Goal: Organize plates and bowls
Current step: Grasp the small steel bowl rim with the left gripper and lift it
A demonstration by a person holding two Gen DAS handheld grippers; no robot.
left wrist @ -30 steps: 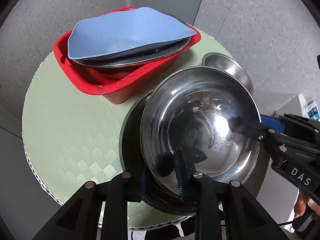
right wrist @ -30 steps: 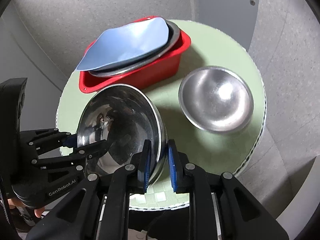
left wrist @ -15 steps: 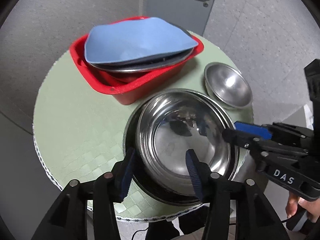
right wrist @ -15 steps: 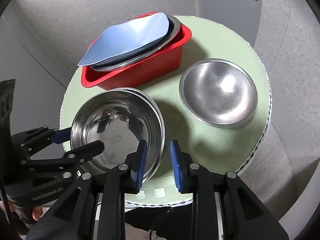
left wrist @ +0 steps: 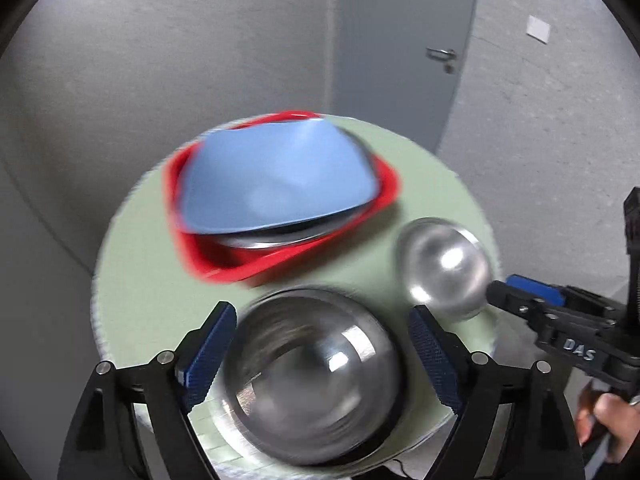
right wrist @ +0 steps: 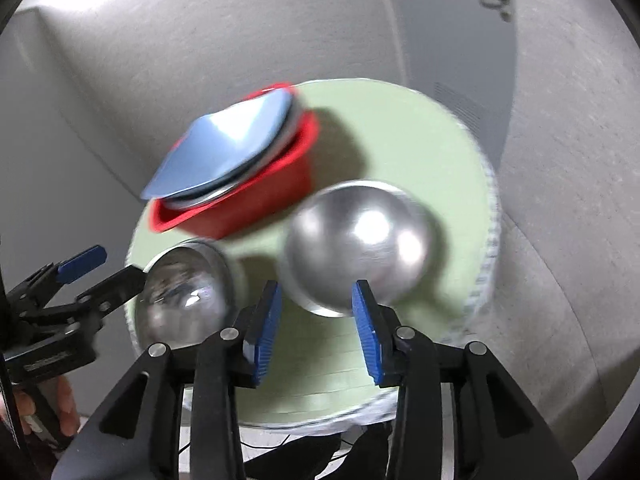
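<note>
A round green table (left wrist: 132, 280) is being viewed from above by two hand-held grippers, with motion blur. The left gripper (left wrist: 320, 354) is being held with its jaws wide apart, framing a large steel bowl (left wrist: 312, 376) that is resting at the table's near edge, nothing being gripped. The right gripper (right wrist: 316, 328) is likewise being held apart, poised just short of a smaller steel bowl (right wrist: 360, 244), probably so that its rim can be taken next. A red bin (left wrist: 360, 224) is sitting further back, with a blue plate (left wrist: 276, 184) tilted across metal plates inside, apparently because the stack is too wide to lie flat.
</note>
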